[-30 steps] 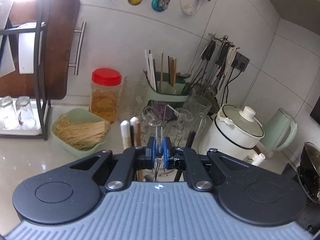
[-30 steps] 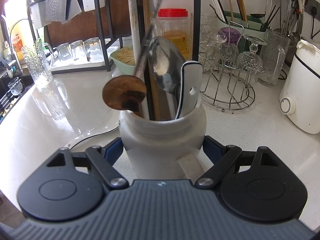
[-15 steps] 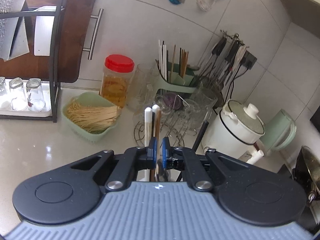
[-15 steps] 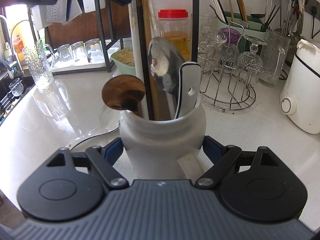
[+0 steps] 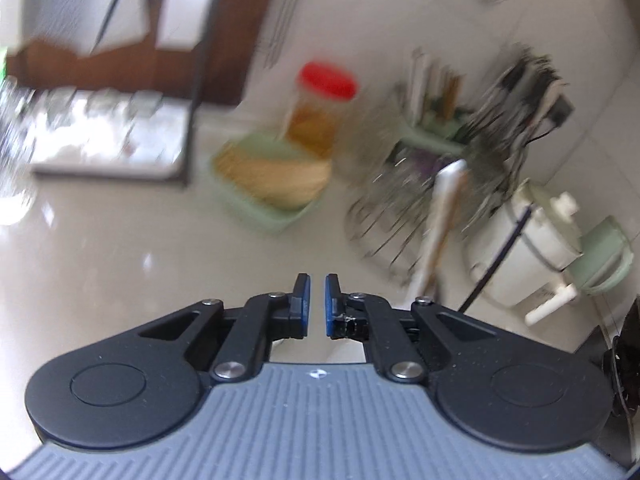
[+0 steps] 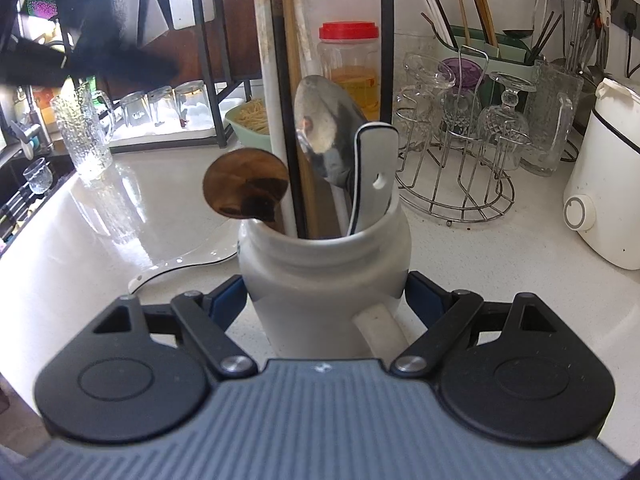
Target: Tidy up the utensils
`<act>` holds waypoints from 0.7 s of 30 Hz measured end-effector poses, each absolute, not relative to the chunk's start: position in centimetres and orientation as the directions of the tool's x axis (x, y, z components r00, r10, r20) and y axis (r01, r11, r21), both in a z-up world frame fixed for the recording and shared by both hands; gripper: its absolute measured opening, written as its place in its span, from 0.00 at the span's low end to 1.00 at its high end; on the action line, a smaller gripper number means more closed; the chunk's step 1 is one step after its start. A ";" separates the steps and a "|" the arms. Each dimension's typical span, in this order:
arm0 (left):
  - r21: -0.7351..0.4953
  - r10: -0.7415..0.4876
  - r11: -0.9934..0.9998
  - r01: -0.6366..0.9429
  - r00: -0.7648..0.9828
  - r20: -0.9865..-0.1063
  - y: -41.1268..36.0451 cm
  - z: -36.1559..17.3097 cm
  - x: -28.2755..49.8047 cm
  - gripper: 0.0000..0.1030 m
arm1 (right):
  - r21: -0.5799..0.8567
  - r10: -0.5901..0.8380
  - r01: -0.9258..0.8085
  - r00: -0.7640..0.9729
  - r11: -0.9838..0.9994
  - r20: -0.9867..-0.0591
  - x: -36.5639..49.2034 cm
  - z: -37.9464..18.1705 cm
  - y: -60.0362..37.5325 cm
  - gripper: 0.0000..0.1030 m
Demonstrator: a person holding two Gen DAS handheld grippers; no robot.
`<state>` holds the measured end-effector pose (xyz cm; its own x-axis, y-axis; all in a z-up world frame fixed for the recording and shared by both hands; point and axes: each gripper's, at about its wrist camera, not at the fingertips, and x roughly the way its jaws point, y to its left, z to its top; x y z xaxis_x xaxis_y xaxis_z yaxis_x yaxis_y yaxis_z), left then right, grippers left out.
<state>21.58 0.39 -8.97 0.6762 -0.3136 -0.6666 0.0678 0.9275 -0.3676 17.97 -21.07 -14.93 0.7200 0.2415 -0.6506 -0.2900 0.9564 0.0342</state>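
Right wrist view: white utensil crock [image 6: 320,280] clamped between right hand-held gripper [image 6: 326,294] pads.

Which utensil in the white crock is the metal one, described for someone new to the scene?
Start at the white crock clamped by the right tool on the pale counter. Among the handles standing in it, find the metal spoon, bowl up. It alone is shiny and silver; the round spoon beside it is dark wood.

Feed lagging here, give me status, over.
Left gripper nearly shut, empty. Right gripper clamped on white utensil crock. Spoons and chopsticks stand inside. White ladle lies beside it, nothing blocking.
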 end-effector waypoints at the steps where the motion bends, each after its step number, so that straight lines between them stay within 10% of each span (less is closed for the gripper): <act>1: -0.369 -0.302 0.928 0.042 0.664 -0.684 1.2 -9.6 21.3 0.07 | 0.034 0.243 -0.292 0.719 0.956 -0.651 18.0 -14.9 -21.1 0.85; 21: -0.444 -0.375 0.892 -0.083 0.413 -0.830 5.1 -17.3 13.8 0.07 | 0.035 0.271 -0.339 0.684 0.940 -0.677 18.6 -14.6 -21.7 0.85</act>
<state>13.79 5.15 -17.27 0.4132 -0.3751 -0.8298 -0.0829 0.8919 -0.4445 18.63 -21.68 -14.59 0.6843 0.2714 -0.6768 -0.3387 0.9403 0.0345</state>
